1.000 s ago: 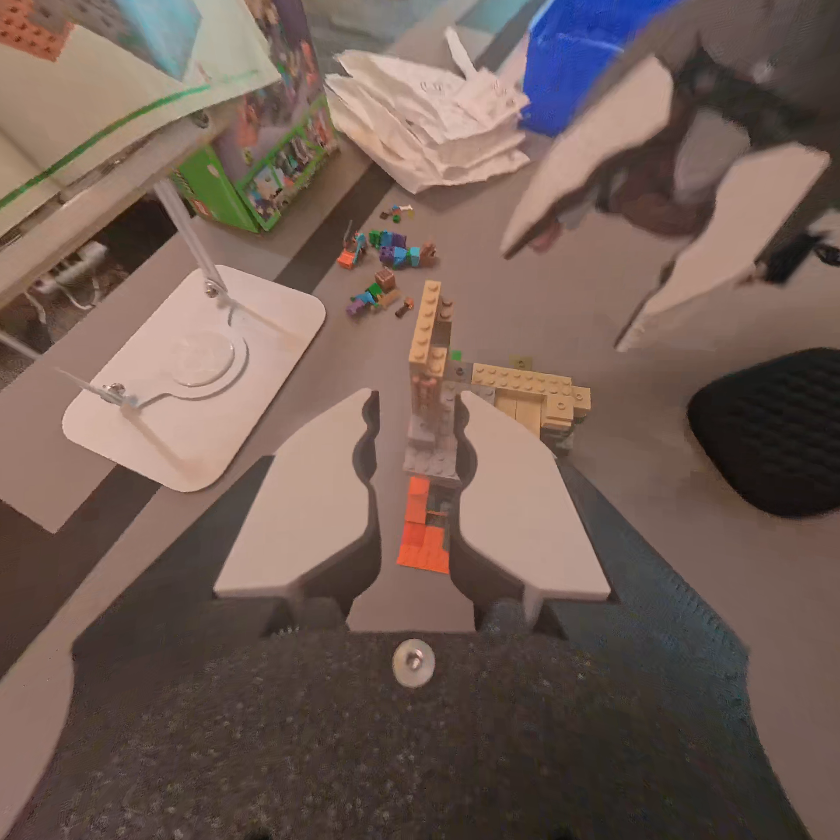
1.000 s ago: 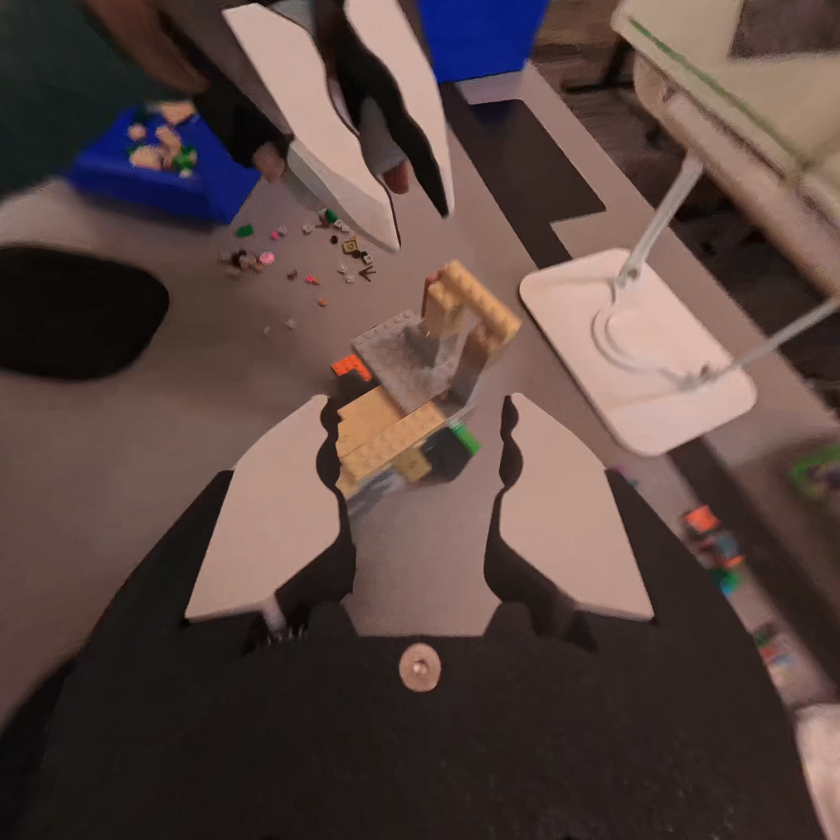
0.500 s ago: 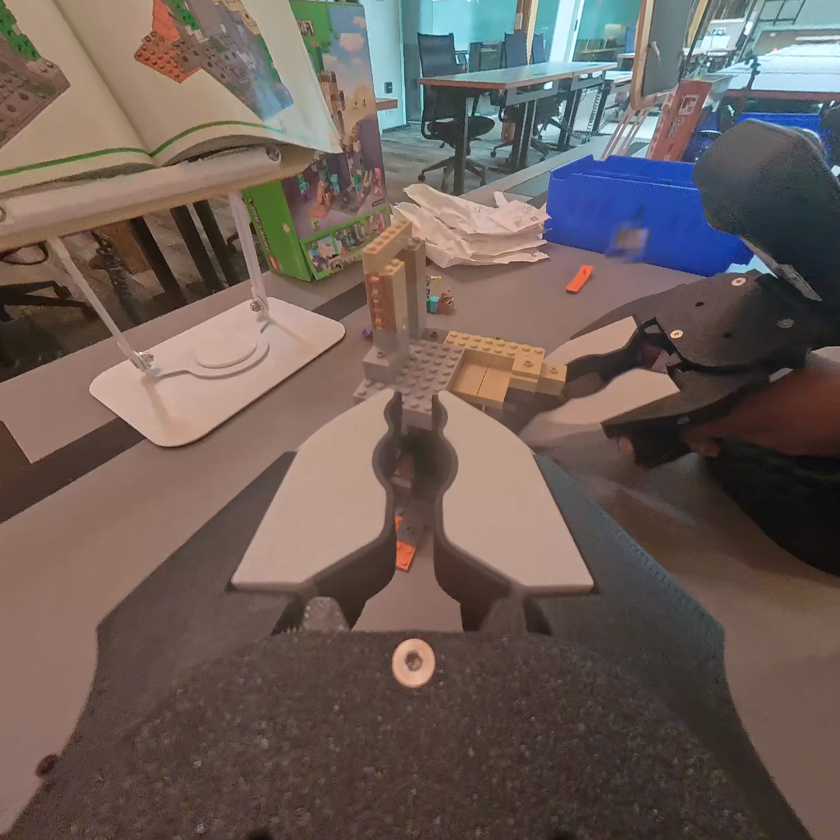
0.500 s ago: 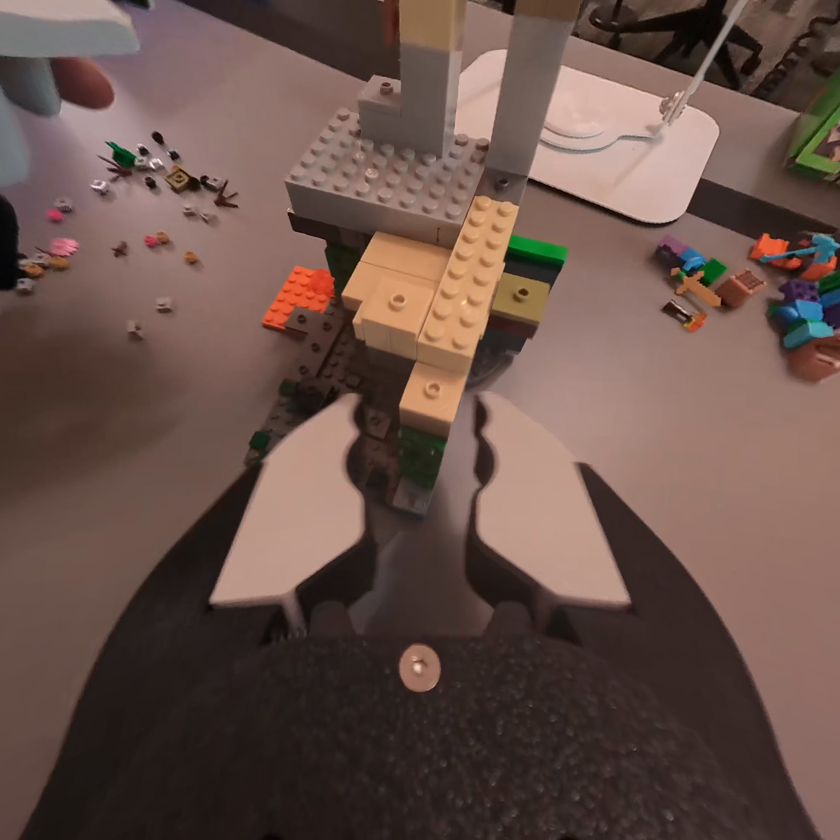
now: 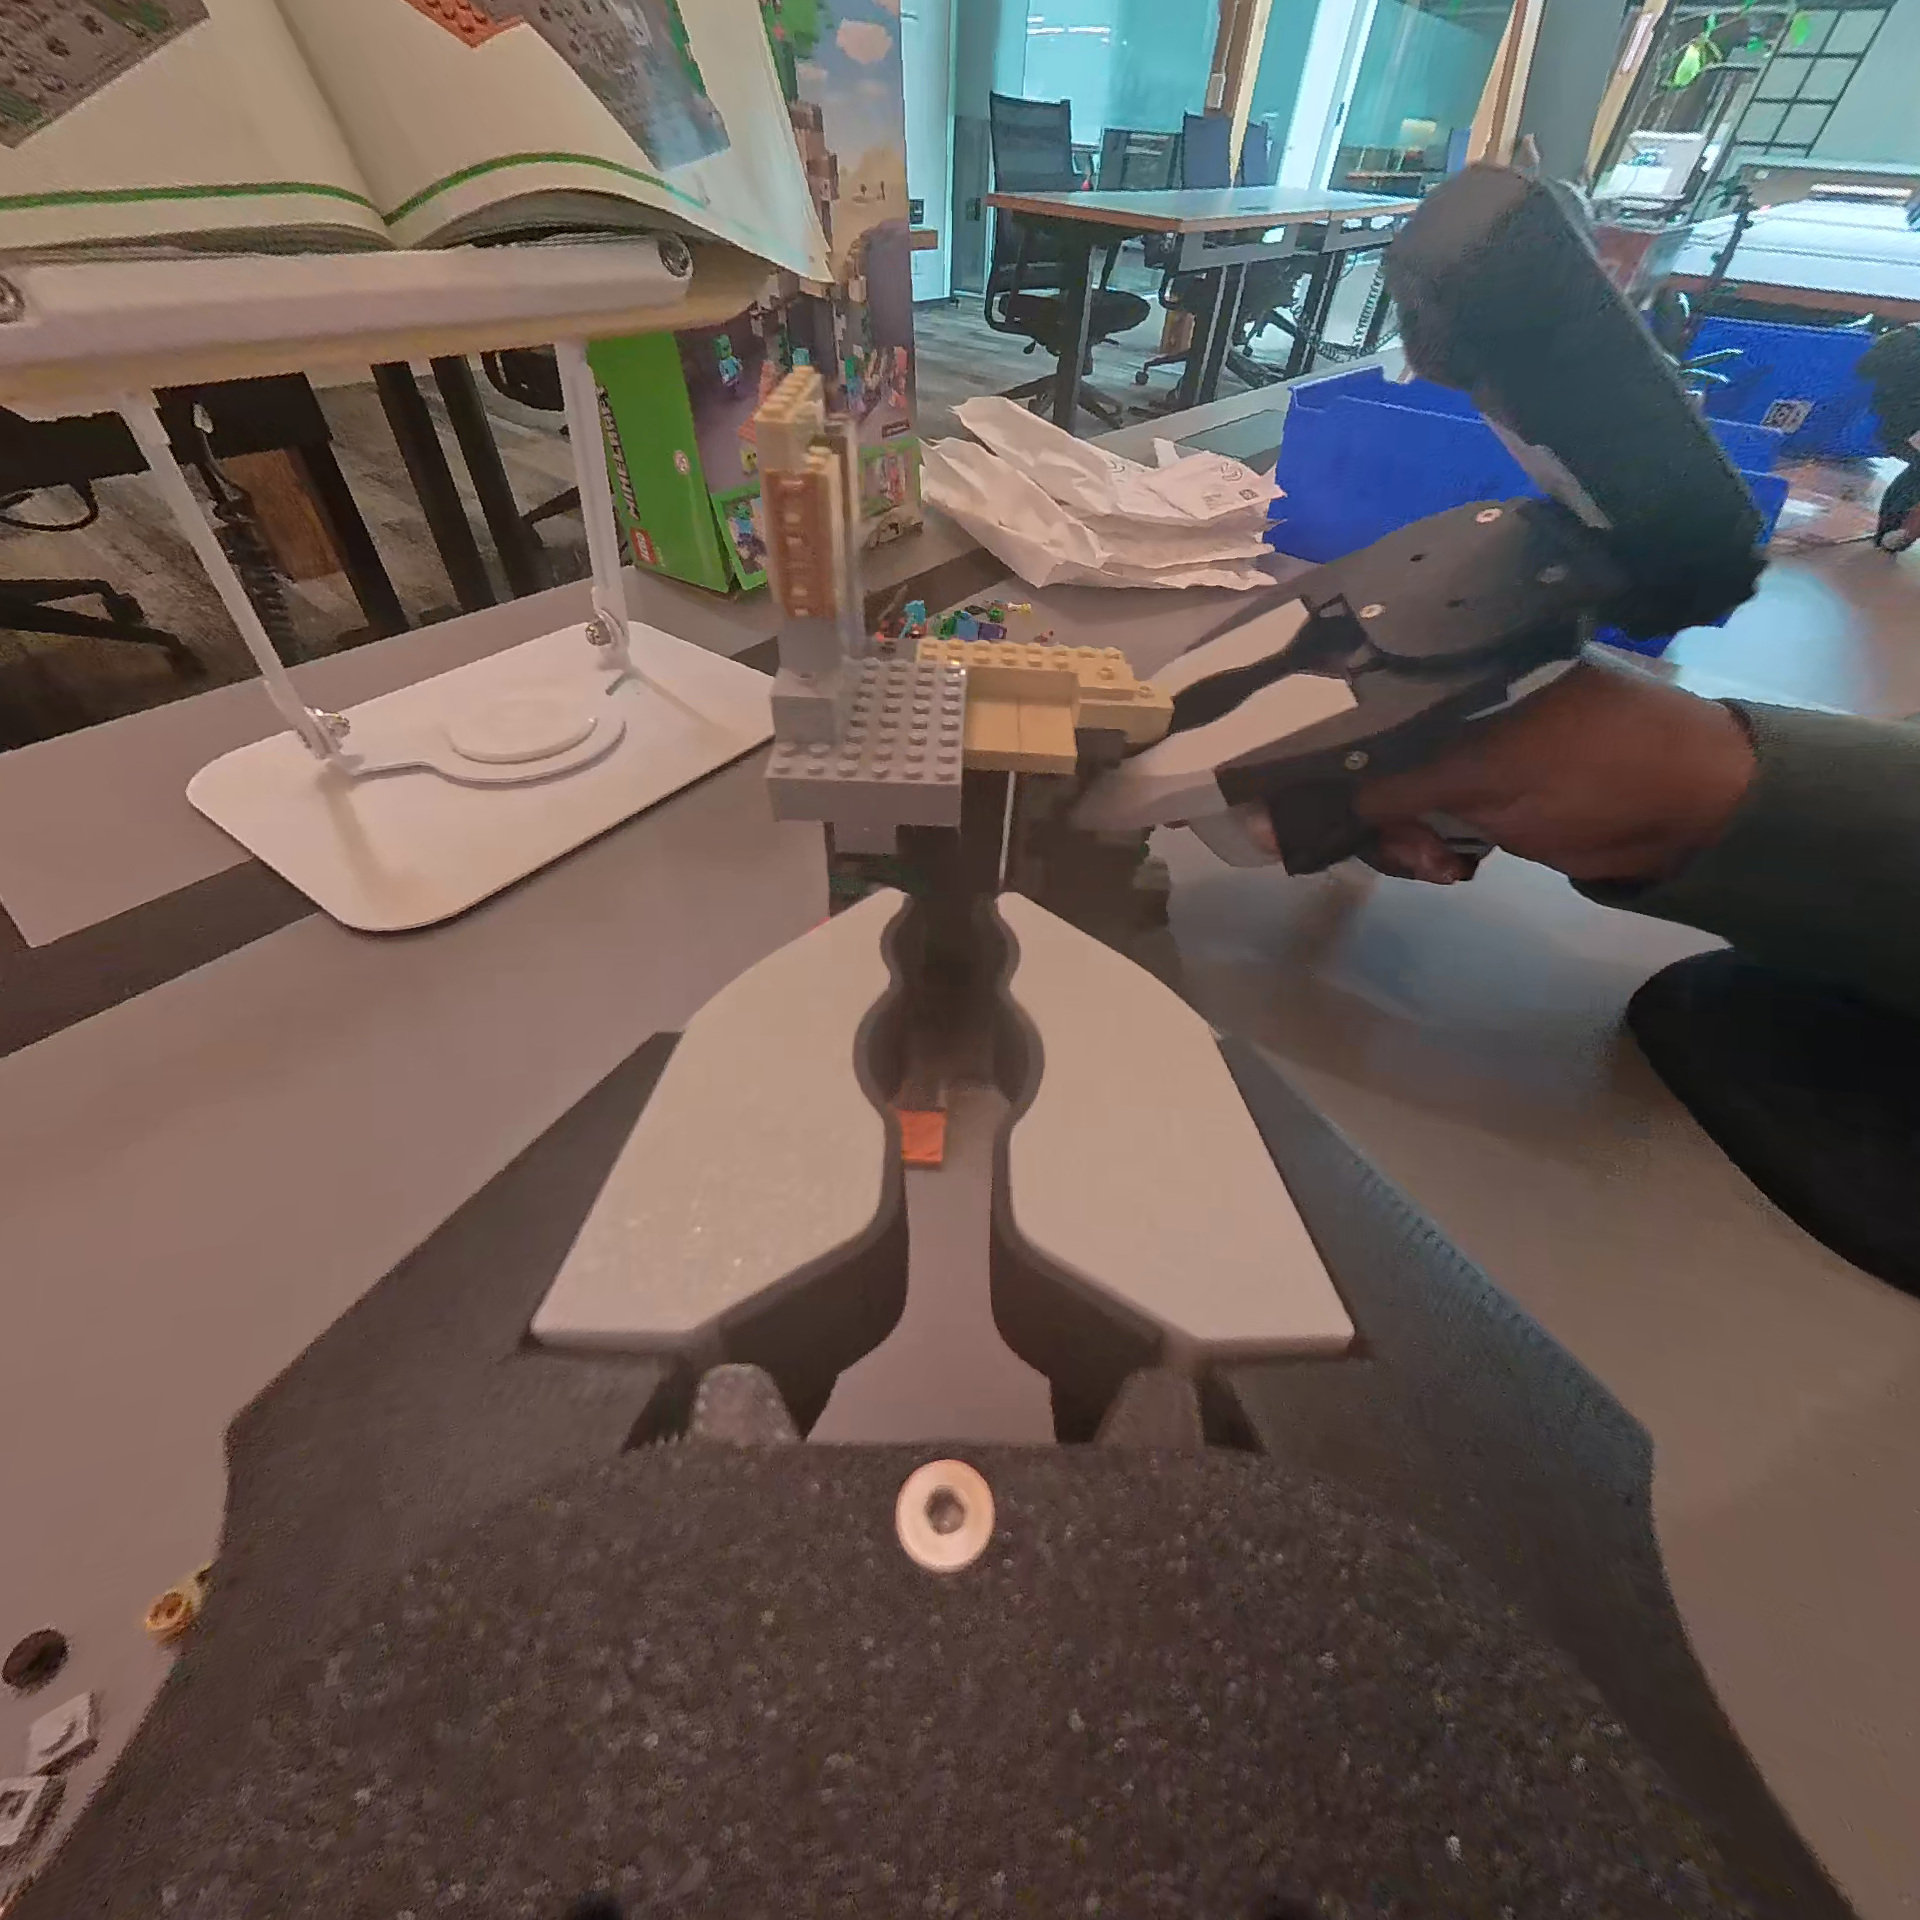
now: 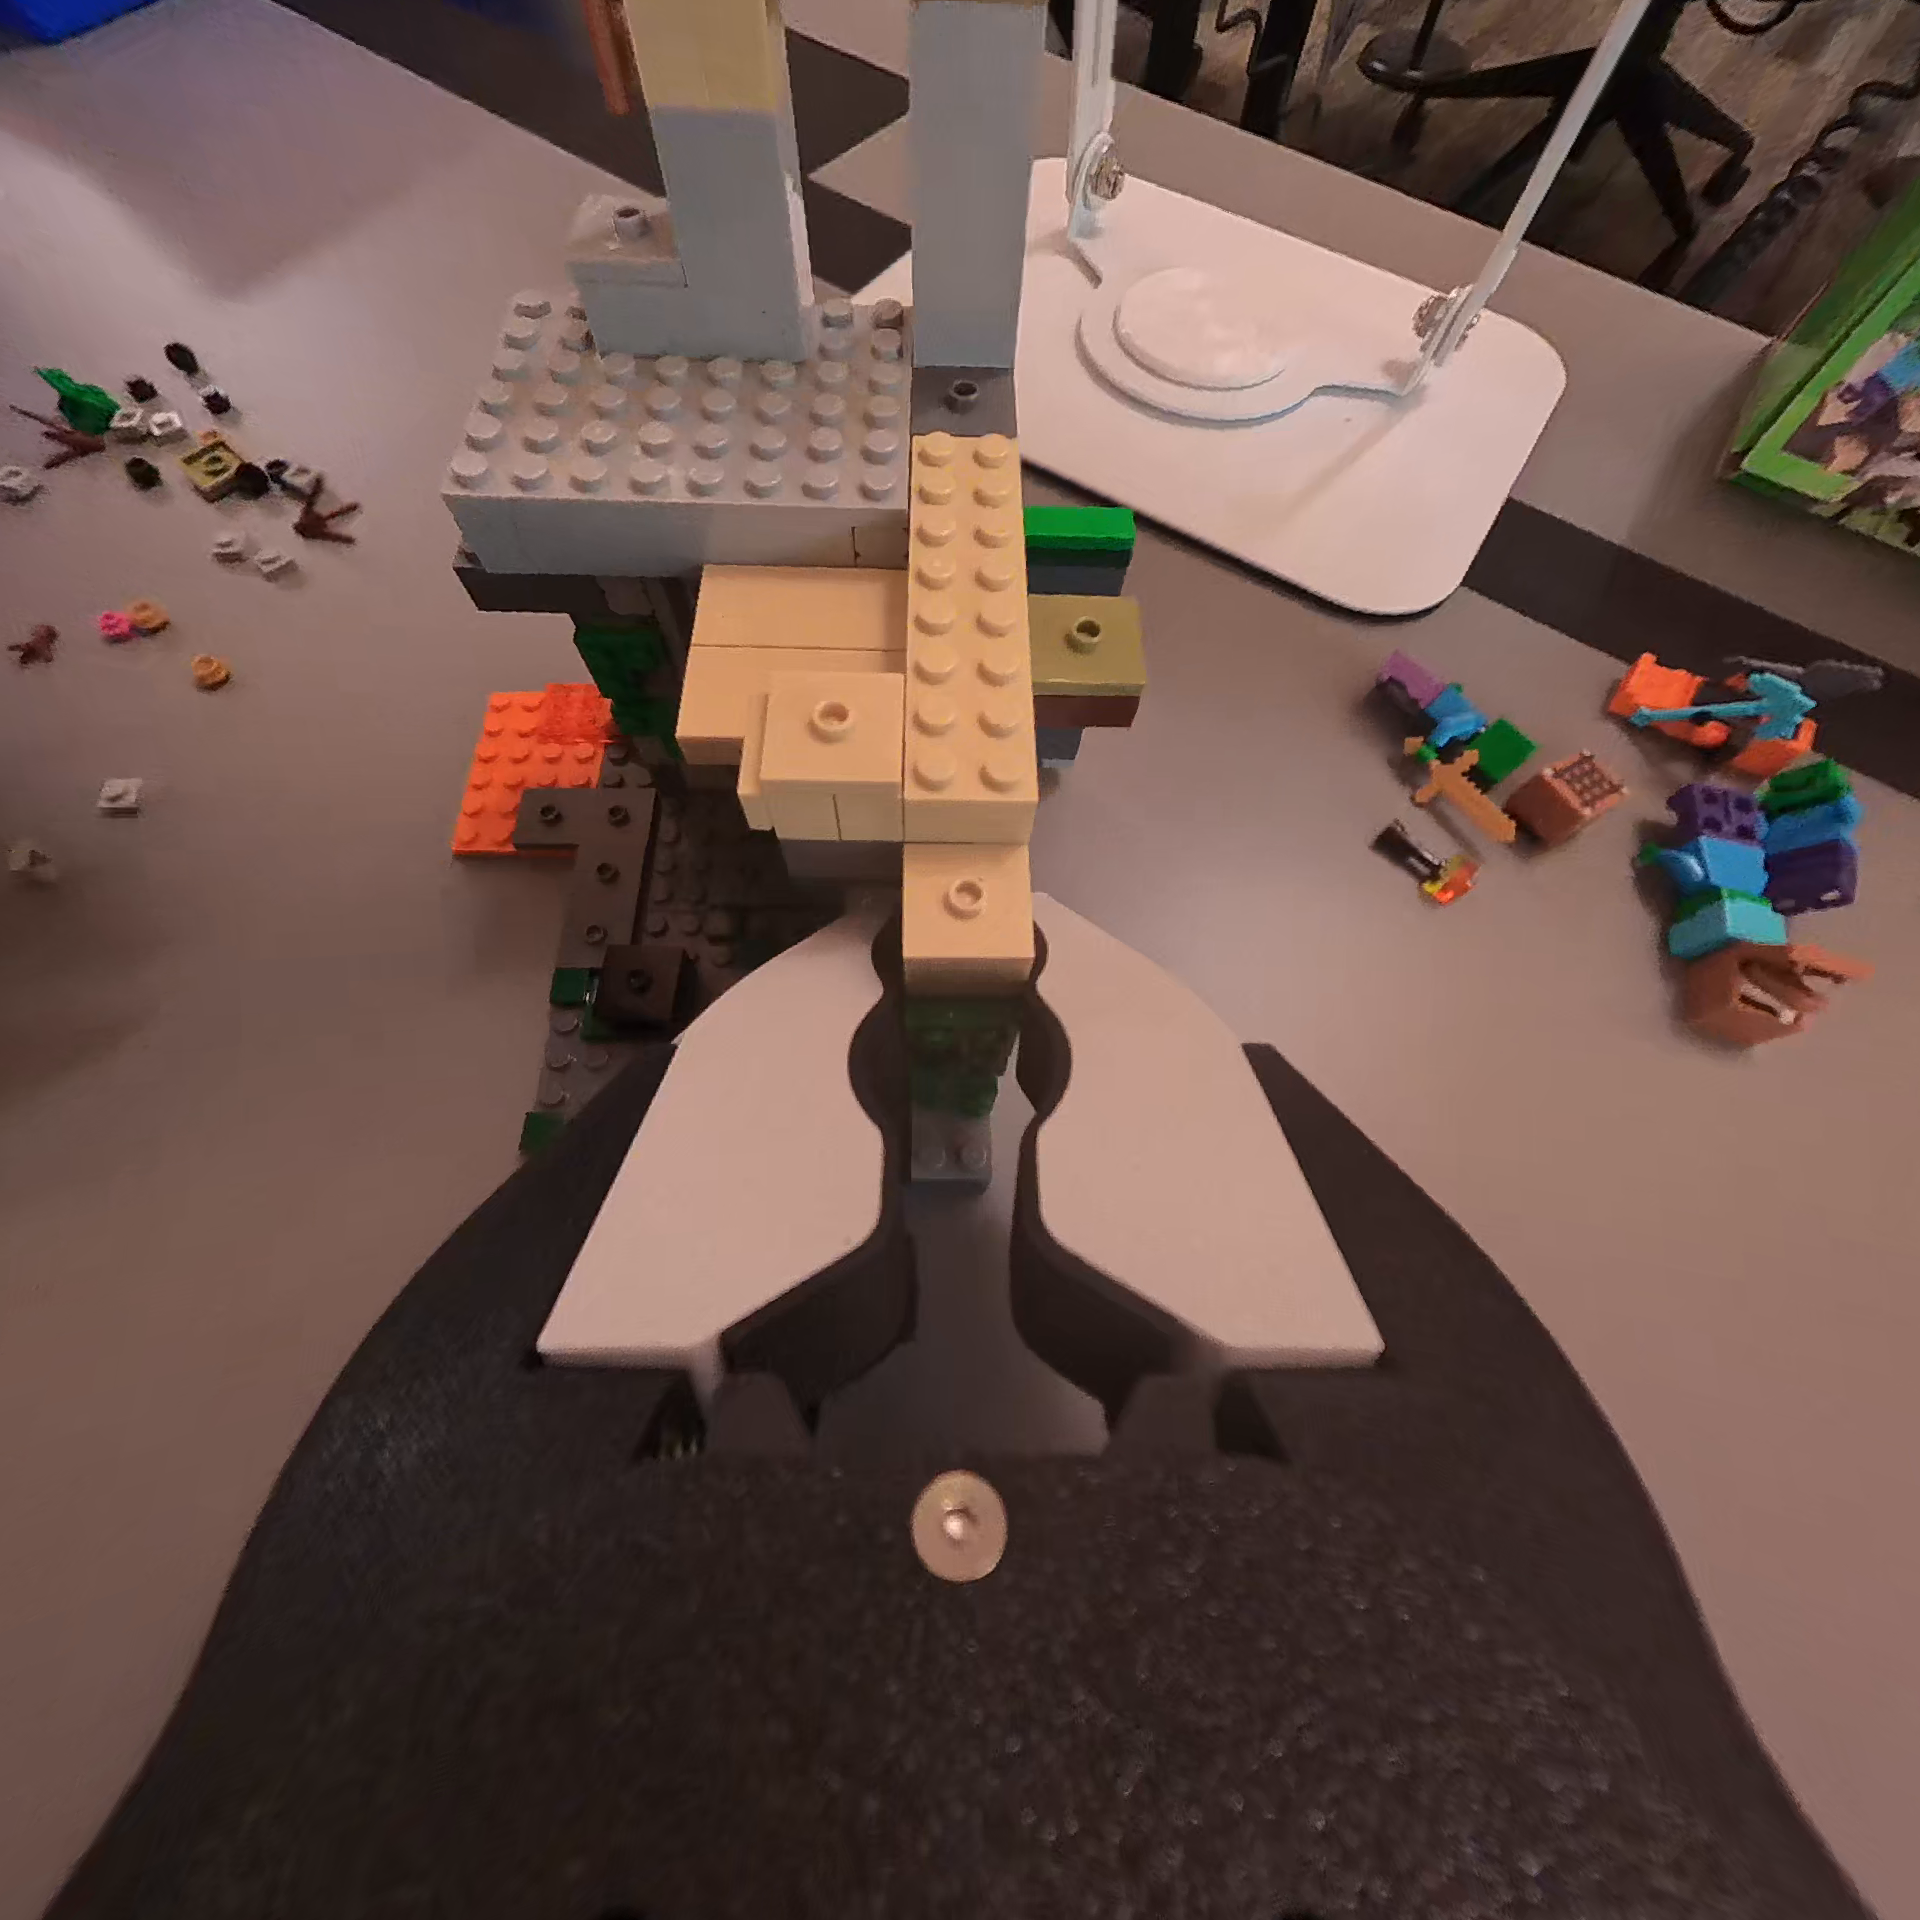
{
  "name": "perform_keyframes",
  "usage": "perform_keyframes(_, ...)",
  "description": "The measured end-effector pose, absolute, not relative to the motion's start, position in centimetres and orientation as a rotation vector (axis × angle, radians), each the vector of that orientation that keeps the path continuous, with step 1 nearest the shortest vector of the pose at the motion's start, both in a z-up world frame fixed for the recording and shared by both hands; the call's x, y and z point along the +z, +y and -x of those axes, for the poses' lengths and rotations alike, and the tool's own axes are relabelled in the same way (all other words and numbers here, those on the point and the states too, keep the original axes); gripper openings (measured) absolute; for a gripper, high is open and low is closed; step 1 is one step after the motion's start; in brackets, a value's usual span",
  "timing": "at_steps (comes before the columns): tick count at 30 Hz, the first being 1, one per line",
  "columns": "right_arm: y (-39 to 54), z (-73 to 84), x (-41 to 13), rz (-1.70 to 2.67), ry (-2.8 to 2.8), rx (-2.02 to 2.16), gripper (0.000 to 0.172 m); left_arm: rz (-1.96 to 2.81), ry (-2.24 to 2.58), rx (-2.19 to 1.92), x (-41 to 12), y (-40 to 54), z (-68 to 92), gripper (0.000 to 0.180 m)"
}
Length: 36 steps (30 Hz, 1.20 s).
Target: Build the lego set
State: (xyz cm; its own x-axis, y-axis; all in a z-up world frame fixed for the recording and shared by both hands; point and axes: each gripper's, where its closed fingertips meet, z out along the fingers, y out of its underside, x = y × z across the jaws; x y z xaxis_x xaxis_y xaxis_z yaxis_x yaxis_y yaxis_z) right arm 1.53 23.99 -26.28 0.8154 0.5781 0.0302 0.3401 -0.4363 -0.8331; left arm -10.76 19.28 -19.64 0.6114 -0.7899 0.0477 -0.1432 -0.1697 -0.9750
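Note:
A brick model stands on the grey table, with a grey studded plate [image 5: 862, 727] on top, tan bricks [image 5: 1023, 686] beside it and a tall tan and grey pillar [image 5: 805, 520]. My left gripper [image 5: 948, 920] is shut low on the model's dark lower part, and an orange plate [image 5: 923, 1135] shows between its fingers. My right gripper [image 6: 966, 940] is shut on the tan end brick [image 6: 966, 914] with a green column under it. In the left wrist view the right gripper [image 5: 1143, 743] pinches that same tan end from the right, held by a hand [image 5: 1558, 800].
A white book stand base [image 5: 457, 769] with an open booklet [image 5: 312, 125] is at the left. A green box [image 5: 675, 468], white paper bags [image 5: 1101, 509] and a blue bin [image 5: 1371, 468] lie behind. Loose small pieces [image 6: 187, 468] and colourful pieces [image 6: 1714, 810] flank the model. There is about 15 centimetres between the tips of the two grippers.
Both grippers dropped from above to the model's level. The left closed on its dark lower part. The right moved in from wide open and closed on the tan end brick.

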Motion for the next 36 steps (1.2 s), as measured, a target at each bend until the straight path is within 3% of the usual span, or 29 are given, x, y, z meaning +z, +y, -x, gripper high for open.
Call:
perform_keyframes(14,26.0,-0.9,-26.1,2.033,-0.69,0.371,0.019,1.658,0.733,-0.653,-19.7,20.1,11.7,0.01)
perform_keyframes(17,25.1,-0.9,-24.8,1.992,-0.668,0.42,0.041,1.64,0.71,-0.605,-19.5,20.4,12.2,0.009)
perform_keyframes(19,24.5,-1.3,-22.5,1.904,-0.664,0.459,0.043,1.632,0.705,-0.571,-19.4,20.6,12.5,0.008)
perform_keyframes(27,32.4,-8.4,-12.3,1.434,-0.873,-0.147,0.034,1.597,0.693,-0.464,-19.1,21.2,13.3,0.007)
perform_keyframes(36,43.4,-10.9,-12.5,1.193,-1.144,-0.548,0.031,1.628,0.693,-0.368,-20.6,22.3,13.9,0.007)
